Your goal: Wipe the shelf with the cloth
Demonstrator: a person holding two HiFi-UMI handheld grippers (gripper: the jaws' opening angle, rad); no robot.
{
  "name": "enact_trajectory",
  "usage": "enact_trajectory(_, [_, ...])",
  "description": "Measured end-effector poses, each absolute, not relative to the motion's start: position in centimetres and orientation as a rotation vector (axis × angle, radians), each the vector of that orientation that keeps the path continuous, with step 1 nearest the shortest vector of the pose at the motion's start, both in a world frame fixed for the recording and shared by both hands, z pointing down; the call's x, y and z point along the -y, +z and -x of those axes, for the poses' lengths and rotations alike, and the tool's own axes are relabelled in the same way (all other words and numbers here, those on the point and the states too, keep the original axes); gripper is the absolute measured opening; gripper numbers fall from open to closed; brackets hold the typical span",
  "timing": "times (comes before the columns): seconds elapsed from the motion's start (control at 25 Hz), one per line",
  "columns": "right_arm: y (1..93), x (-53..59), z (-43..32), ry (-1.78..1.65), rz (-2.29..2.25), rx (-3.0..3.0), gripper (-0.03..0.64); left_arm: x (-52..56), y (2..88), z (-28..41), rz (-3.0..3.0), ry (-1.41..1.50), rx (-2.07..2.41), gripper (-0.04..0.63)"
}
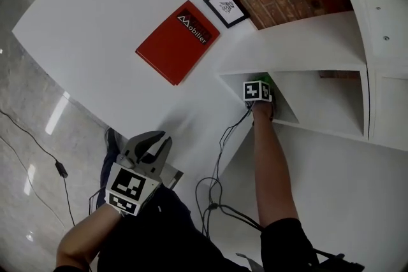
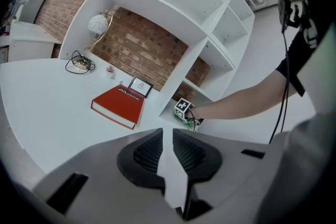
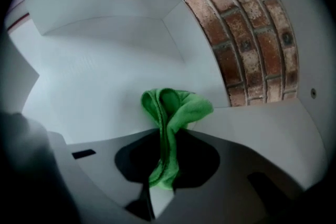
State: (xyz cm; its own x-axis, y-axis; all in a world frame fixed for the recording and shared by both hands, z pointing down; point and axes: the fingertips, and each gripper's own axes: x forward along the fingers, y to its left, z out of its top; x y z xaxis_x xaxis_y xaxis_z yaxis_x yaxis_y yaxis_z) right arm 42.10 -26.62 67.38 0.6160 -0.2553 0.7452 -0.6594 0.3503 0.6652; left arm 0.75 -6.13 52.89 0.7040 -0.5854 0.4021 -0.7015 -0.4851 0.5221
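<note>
1. White bench (image 1: 76,35) fills the left of the head view, with a brick wall at its far side.
2. White shelf (image 1: 299,41) stands at the right, joined to the bench; its low compartment is open to the front.
3. Red book (image 1: 177,41) lies flat on the bench, left of the shelf.
4. Left hand-held gripper (image 2: 167,131) hovers over the near bench edge, well apart from the shelf. Its jaws are a narrow gap apart with nothing between them.
5. Right hand-held gripper (image 3: 169,136) is inside the low shelf compartment, jaws clamped on the cloth.
6. Black picture frame (image 1: 225,6) stands just beyond the book, near the brick.
7. Green cloth (image 3: 176,105) bunches up beyond the right jaws, against the white shelf surface.
</note>
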Motion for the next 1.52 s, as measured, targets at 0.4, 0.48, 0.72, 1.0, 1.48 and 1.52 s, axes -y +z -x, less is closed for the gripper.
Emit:
enact_trajectory(0.4, [67.4, 21.4, -40.5, 0.365, -1.199, 0.948, 0.054, 6.2, 50.5, -0.4, -2.295, 0.241, 0.942, 0.057])
enact_trajectory(0.48, [67.5, 20.2, -40.1, 0.384, -1.197, 0.957, 0.054, 6.2, 50.1, -0.2, -2.302, 0.240, 0.946, 0.057])
enact_trajectory(0.72, [67.1, 16.5, -38.1, 0.481, -1.213, 1.039, 0.054, 6.2, 48.2, 0.1, -2.334, 0.229, 0.930, 0.057])
enact_trajectory(1.0, [63.3, 13.2, -34.5, 0.639, -1.398, 1.375, 0.055, 6.5, 45.5, -1.7, -2.405, 0.218, 0.873, 0.057])
enact_trajectory(1.48, [43.9, 12.7, -25.8, 0.358, -1.782, 2.072, 0.054, 13.0, 38.2, -0.2, -2.501, 0.132, 1.068, 0.057])
enact_trajectory(1.52, [42.2, 12.6, -25.0, 0.323, -1.794, 2.114, 0.054, 13.2, 37.4, -0.3, -2.515, 0.127, 1.078, 0.057])
